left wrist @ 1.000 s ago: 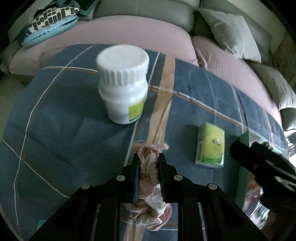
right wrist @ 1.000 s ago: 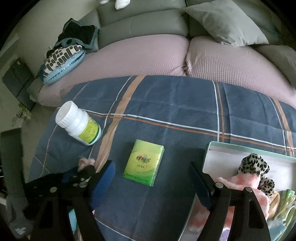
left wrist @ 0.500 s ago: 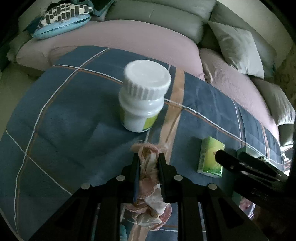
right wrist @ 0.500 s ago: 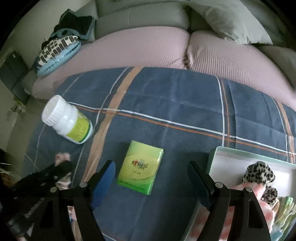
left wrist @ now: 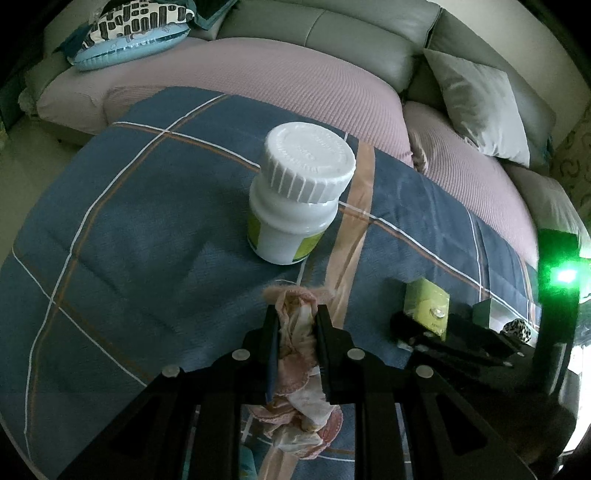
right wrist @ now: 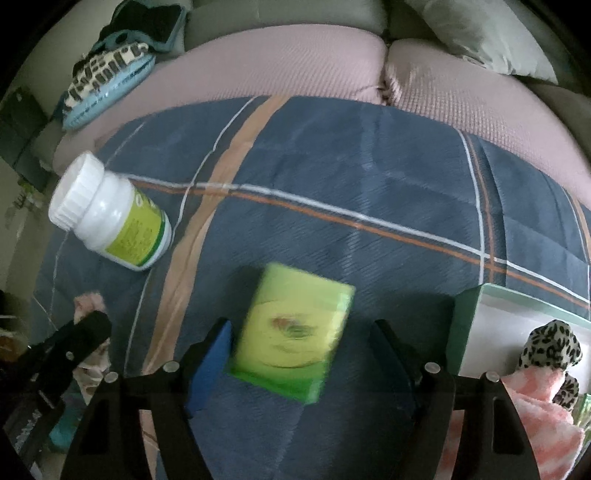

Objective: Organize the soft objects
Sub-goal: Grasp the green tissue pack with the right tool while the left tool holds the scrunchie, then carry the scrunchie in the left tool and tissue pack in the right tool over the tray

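Note:
My left gripper (left wrist: 295, 314) is shut on a pink and white frilled cloth (left wrist: 297, 325), held above the blue plaid blanket (left wrist: 129, 229); the cloth hangs down below the fingers. My right gripper (right wrist: 301, 332) is open, its jaws standing on either side of a green tissue pack (right wrist: 291, 332) that lies on the blanket. The pack also shows in the left wrist view (left wrist: 426, 308). A pale green box (right wrist: 517, 314) at the right holds a leopard-print soft item (right wrist: 552, 345) and a pink fluffy one (right wrist: 535, 406).
A white pill bottle (left wrist: 299, 195) with a green label stands just ahead of the left gripper; it also shows in the right wrist view (right wrist: 110, 221). Behind the blanket are pink sofa cushions (right wrist: 295, 66), a grey pillow (left wrist: 480, 103) and a blue patterned cushion (left wrist: 129, 33).
My right gripper has moved forward and down until the green tissue pack lies between its open jaws. My left gripper, still holding the cloth, has shifted left and back.

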`<state>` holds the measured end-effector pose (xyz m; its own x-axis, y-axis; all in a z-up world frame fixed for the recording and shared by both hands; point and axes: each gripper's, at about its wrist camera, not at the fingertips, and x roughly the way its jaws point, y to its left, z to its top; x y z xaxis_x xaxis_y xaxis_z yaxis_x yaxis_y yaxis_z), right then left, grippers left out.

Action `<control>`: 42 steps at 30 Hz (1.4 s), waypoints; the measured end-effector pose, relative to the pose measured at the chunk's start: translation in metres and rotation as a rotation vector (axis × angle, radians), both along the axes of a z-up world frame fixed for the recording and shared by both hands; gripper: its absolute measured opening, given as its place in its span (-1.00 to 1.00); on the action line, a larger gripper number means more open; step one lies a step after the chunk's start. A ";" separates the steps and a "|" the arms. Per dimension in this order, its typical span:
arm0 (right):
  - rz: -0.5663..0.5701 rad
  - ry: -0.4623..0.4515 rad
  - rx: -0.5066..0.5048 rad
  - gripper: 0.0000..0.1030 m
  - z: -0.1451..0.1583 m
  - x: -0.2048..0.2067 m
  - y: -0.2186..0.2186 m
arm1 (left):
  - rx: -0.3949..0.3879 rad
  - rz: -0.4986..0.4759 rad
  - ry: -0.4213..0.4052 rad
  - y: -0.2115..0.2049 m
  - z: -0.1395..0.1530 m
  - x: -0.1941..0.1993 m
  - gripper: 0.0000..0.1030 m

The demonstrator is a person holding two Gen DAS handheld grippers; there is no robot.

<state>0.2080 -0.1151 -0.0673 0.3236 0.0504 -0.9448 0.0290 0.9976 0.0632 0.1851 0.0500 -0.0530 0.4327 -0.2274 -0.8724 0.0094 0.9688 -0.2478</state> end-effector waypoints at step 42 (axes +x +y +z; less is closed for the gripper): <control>-0.053 -0.110 0.045 -0.30 0.052 -0.084 -0.016 | 0.009 -0.023 -0.008 -0.008 0.005 -0.005 -0.63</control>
<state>0.1240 -0.1307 -0.0152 0.4288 0.0718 -0.9005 0.0720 0.9909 0.1133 0.1801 0.0422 -0.0483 0.4342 -0.2299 -0.8710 0.0336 0.9703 -0.2394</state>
